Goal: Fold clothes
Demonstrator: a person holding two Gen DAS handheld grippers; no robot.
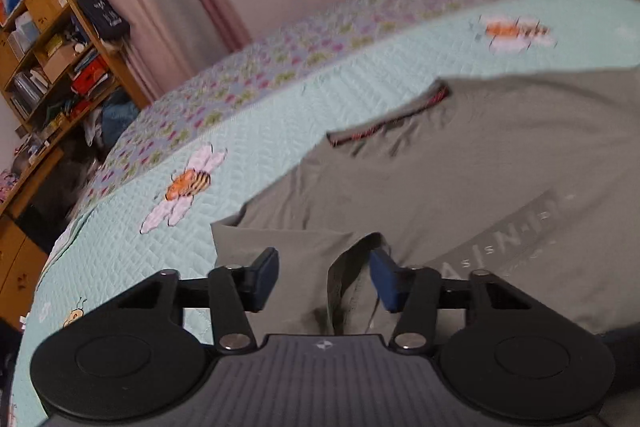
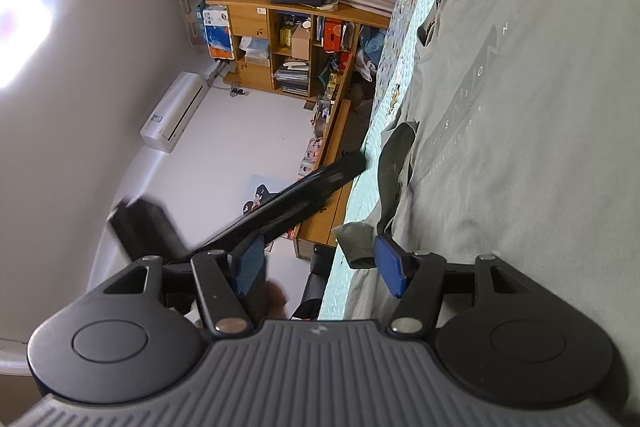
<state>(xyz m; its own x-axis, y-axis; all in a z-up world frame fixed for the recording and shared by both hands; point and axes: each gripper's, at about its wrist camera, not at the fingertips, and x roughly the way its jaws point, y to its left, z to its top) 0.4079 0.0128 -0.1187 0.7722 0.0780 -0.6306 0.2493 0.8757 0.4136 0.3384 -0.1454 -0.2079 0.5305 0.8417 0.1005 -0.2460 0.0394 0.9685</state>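
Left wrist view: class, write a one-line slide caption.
Open left hand-held gripper straddles a raised sleeve fold of a grey T-shirt on a bee-patterned quilt.

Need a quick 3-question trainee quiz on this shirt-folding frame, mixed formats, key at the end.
1. True or false: the grey T-shirt lies on a quilt with bee motifs.
2. Multiple choice: what sits between the jaws of the left gripper? A) a sock B) a raised fold of the T-shirt's sleeve C) a pillow
3. Short answer: in the left wrist view, what stands beyond the bed's far edge on the left of the picture?

Key:
1. True.
2. B; the pads are not pressing on it.
3. A wooden bookshelf, crowded with boxes and books.
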